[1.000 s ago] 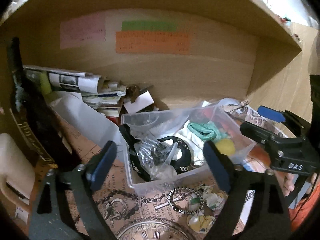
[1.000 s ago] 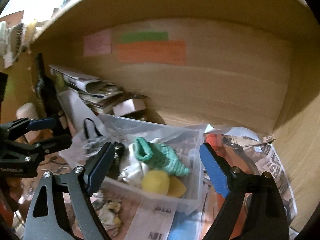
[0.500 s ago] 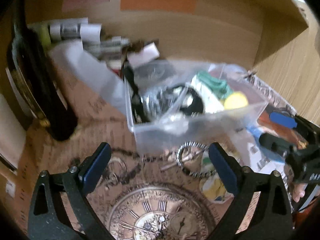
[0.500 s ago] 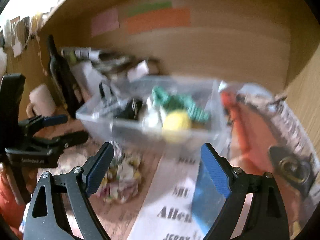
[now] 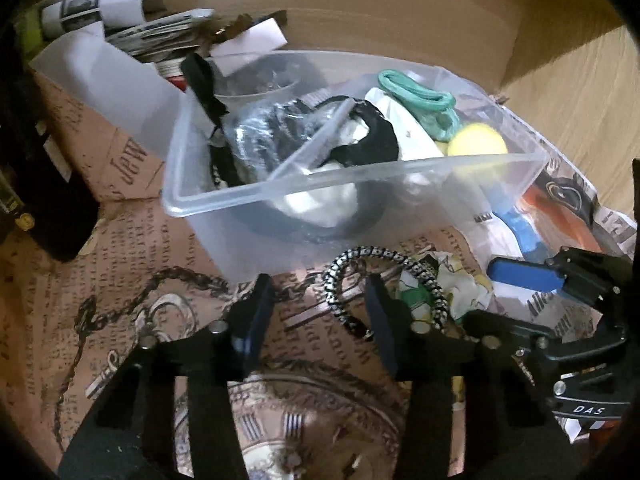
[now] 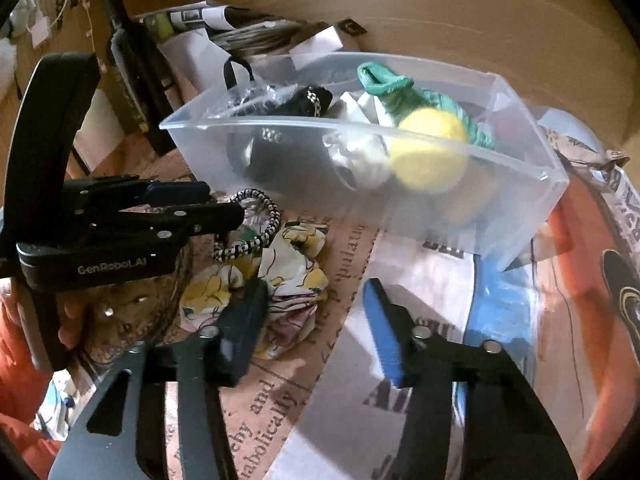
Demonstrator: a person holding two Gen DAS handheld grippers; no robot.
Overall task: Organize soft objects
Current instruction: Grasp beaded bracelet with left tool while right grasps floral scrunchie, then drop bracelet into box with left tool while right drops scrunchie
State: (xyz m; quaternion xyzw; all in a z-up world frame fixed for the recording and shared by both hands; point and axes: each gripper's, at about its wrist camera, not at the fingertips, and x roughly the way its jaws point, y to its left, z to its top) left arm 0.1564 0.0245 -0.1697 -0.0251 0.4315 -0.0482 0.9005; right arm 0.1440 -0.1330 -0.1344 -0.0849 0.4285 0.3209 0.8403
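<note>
Clear bin [image 5: 400,184] holds green sock [image 5: 420,96], yellow ball [image 5: 478,142]. Striped hair tie [image 5: 384,256], floral scrunchie [image 6: 288,272] lie just before bin.

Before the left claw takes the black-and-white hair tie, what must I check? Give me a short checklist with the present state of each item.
1. Left claw open: ok, a gap shows between its fingers.
2. Hair tie between the fingers: not ok, it lies ahead and partly to the right.
3. Hair tie free of the floral cloth: not ok, it rests partly on it.
4. Right claw out of the way: cannot tell, it hangs open close beside the cloth.
5. Room in the plastic bin: ok, though already quite full.
</note>
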